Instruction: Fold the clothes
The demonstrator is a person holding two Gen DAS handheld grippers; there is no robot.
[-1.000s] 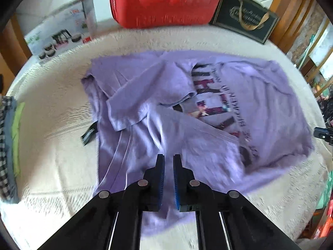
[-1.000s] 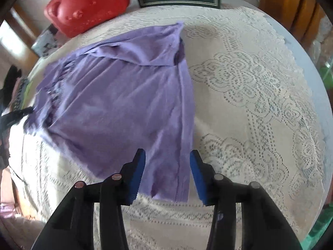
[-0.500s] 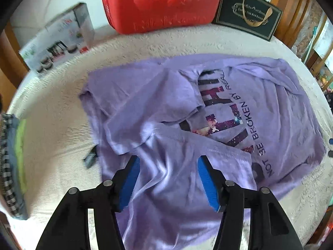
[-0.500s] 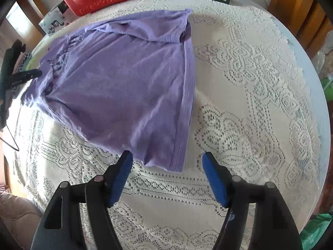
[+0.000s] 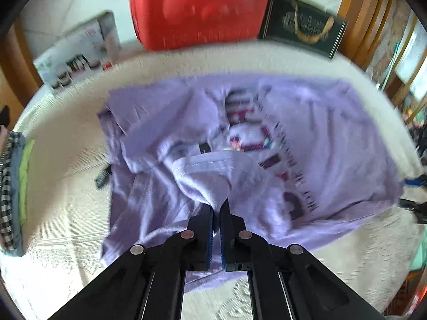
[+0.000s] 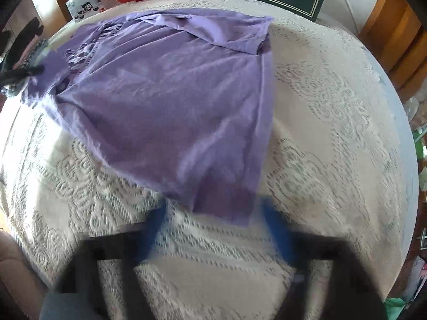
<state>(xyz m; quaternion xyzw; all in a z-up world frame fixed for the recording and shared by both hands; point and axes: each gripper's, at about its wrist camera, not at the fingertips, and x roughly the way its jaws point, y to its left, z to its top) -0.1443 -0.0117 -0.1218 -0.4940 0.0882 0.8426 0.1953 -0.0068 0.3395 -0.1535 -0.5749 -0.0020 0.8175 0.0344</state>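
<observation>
The left hand-held gripper (image 5: 216, 209) is clenched on a raised fold of the purple shirt (image 5: 320, 138), which lies spread on the bench (image 6: 333, 138). Half a second ago it gaped open above the cloth. The right hand-held gripper (image 6: 213, 221) stands released at the shirt's hem corner. Next, likely carry the pinched fold across the shirt toward the red case (image 5: 197, 8).

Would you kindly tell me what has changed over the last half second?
The left tongs have closed on a raised fold of the purple T-shirt, having been open half a second ago. The right tongs remain open near the shirt's bottom corner. The red case stays put.
</observation>
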